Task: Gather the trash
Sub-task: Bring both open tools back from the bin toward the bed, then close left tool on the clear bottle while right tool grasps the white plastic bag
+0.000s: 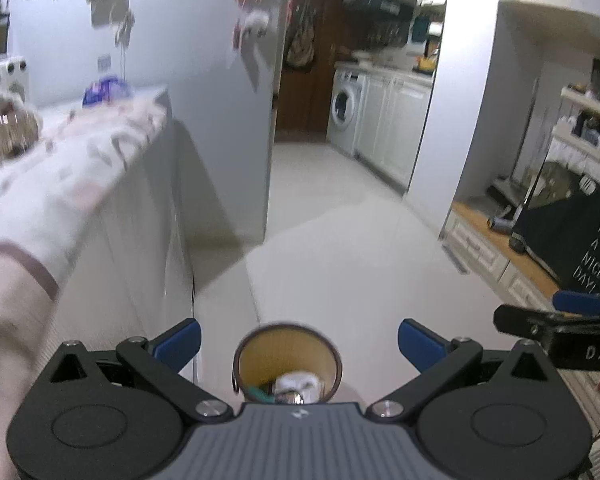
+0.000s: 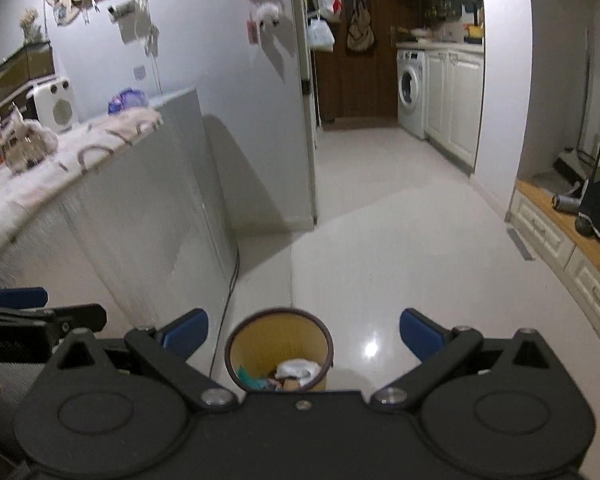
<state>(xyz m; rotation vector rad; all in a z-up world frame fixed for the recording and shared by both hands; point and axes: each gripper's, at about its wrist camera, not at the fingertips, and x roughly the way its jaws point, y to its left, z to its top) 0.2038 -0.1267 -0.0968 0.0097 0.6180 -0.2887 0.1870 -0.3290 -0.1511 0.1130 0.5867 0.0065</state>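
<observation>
A small yellow trash bin (image 1: 287, 360) with a dark rim stands on the pale tiled floor. It holds a crumpled white tissue (image 1: 298, 384) and a teal scrap. My left gripper (image 1: 299, 344) is open and empty, above the bin. In the right wrist view the same bin (image 2: 278, 350) shows white tissue (image 2: 300, 369), teal and brown scraps. My right gripper (image 2: 303, 336) is open and empty above the bin. The right gripper's finger (image 1: 580, 304) shows at the left view's right edge.
A white counter (image 2: 148, 184) with a patterned cloth (image 2: 80, 152) stands left of the bin, a cable running down its side. A kitchen with a washing machine (image 2: 411, 92) lies ahead. A low wooden-topped cabinet (image 2: 572, 240) and a black box (image 1: 572, 240) are at right.
</observation>
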